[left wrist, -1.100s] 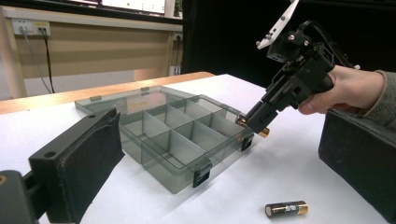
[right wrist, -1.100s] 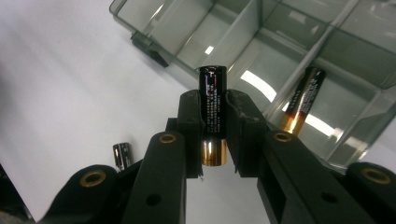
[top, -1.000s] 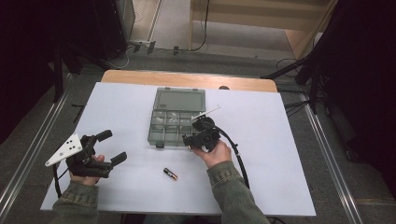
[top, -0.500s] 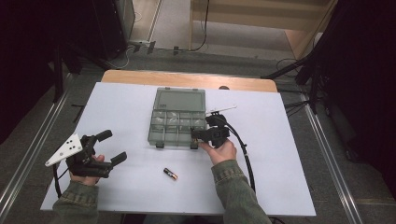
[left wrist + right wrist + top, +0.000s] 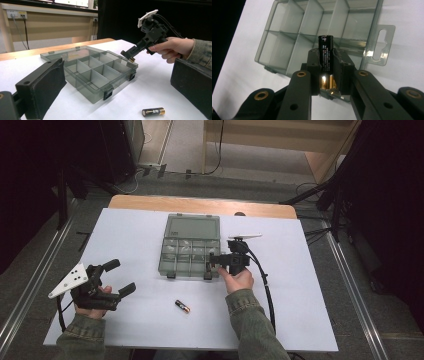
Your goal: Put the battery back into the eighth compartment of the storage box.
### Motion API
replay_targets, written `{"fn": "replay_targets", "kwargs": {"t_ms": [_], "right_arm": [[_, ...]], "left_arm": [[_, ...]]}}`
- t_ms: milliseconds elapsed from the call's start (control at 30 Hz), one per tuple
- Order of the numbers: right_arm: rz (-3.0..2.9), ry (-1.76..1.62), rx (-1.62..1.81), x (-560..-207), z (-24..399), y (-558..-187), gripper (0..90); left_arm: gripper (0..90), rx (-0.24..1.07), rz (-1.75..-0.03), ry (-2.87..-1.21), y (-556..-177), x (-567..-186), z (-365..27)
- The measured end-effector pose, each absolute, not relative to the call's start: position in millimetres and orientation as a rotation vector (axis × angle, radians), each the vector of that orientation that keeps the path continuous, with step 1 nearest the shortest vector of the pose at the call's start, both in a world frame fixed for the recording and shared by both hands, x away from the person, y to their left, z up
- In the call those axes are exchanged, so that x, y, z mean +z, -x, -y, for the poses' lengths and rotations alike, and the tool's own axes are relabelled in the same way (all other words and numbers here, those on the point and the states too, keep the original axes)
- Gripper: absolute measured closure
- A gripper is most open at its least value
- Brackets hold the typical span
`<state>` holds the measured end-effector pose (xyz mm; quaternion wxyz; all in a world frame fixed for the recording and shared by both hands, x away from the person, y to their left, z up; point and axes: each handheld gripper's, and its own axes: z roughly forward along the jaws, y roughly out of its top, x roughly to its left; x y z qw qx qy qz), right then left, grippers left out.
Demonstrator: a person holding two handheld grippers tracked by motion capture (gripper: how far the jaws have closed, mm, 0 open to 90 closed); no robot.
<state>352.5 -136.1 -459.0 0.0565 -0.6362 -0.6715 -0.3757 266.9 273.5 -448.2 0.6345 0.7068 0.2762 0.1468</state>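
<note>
A clear grey compartment box (image 5: pixel 190 251) lies open mid-table, its lid flat behind it. My right gripper (image 5: pixel 212 260) is shut on a black and gold battery (image 5: pixel 326 53) and holds it just above the box's front right corner (image 5: pixel 132 59). In the right gripper view the battery stands upright between the pads (image 5: pixel 313 65), over the compartments (image 5: pixel 287 32). My left gripper (image 5: pixel 121 277) rests open at the table's left, nothing between its jaws. A second battery (image 5: pixel 182 306) lies on the white table in front of the box, also visible from the left gripper (image 5: pixel 153 111).
The white tabletop (image 5: pixel 310 290) has bare room to the right of the box and along the front. A wooden strip (image 5: pixel 200 205) runs along the far edge. A cable (image 5: pixel 267 295) trails from the right gripper beside the forearm.
The right gripper has shifted a little to the right with the battery and turned level, its jaws now pointing at the box's front right corner. The left gripper has stayed put.
</note>
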Motion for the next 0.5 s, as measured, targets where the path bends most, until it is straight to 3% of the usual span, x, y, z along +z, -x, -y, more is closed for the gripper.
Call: {"fn": "replay_targets", "kwargs": {"t_ms": [133, 167, 200, 233, 267, 300, 333, 367, 500], "right_arm": [[2.019, 1.934, -1.144, -460, 136, -353, 73.7], [2.006, 1.945, -1.167, -458, 136, -352, 48.5], [2.006, 1.945, -1.167, -458, 136, -352, 48.5], [2.018, 1.925, -1.192, -455, 134, -351, 30.2], [2.018, 1.925, -1.192, -455, 134, -351, 30.2], [2.046, 1.912, -1.21, -452, 132, -348, 12.7], [2.046, 1.912, -1.21, -452, 132, -348, 12.7], [2.09, 1.863, -1.223, -450, 130, -346, 0.0], [2.204, 1.797, -1.182, -449, 122, -340, 0.0]], "left_arm": [[0.0, 0.335, -0.632, -1.615, -267, -448, -274], [0.0, 0.335, -0.632, -1.615, -267, -448, -274], [0.0, 0.335, -0.632, -1.615, -267, -448, -274], [0.0, 0.335, -0.631, -1.615, -267, -448, -273], [0.0, 0.335, -0.631, -1.615, -267, -448, -273], [0.0, 0.335, -0.631, -1.615, -267, -448, -273], [0.0, 0.335, -0.631, -1.615, -267, -448, -273], [0.0, 0.335, -0.632, -1.615, -267, -448, -273], [0.0, 0.334, -0.632, -1.616, -267, -448, -273]]}}
